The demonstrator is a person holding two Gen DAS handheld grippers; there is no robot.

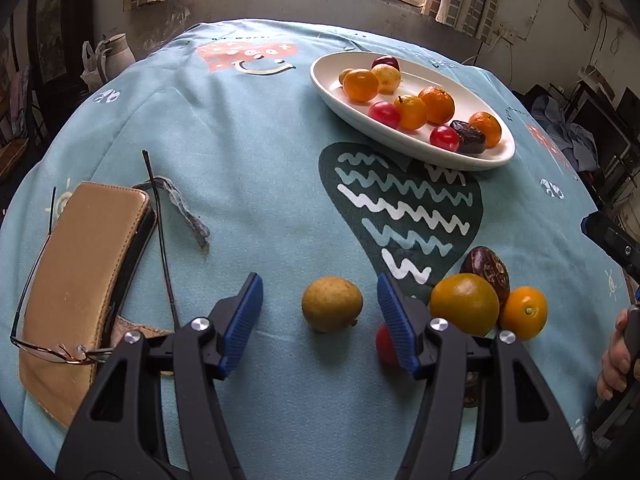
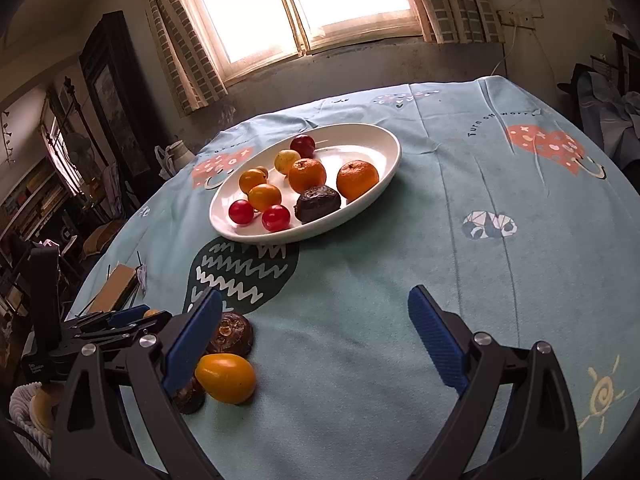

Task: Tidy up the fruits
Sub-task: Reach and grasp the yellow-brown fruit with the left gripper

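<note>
Left gripper (image 1: 320, 312): jaws spread wide, gripping nothing. A yellow-brown fruit (image 1: 332, 304) lies on the tablecloth (image 1: 260, 120) between the two blue pads (image 1: 244, 320), clear of both. Just outside the right-hand pad, a red fruit (image 1: 384, 344) is partly hidden behind the finger; whether the two touch cannot be told.

Landmark: the white oval dish (image 1: 460, 160). It sits on the far side of the cloth from the left gripper and holds a mix of orange, yellow, red and dark fruits.

Loose fruit, all on the near side of the dish: a large orange fruit (image 1: 464, 304), a smaller orange fruit (image 1: 523, 312) pressed against it, and a dark wrinkled fruit (image 1: 486, 266) behind and touching both. This cluster lies just right of the left gripper.

Right gripper (image 2: 316, 340): jaws likewise wide apart, empty, over bare cloth on the near side of the dish (image 2: 384, 140). Beside its left finger lie an orange fruit (image 2: 226, 378) and a dark fruit (image 2: 232, 334); a second dark fruit (image 2: 192, 398) is partly covered by that finger.

Other items, well to the left of the dish: a tan case (image 1: 80, 272) with spectacles (image 1: 60, 352) resting over it.
</note>
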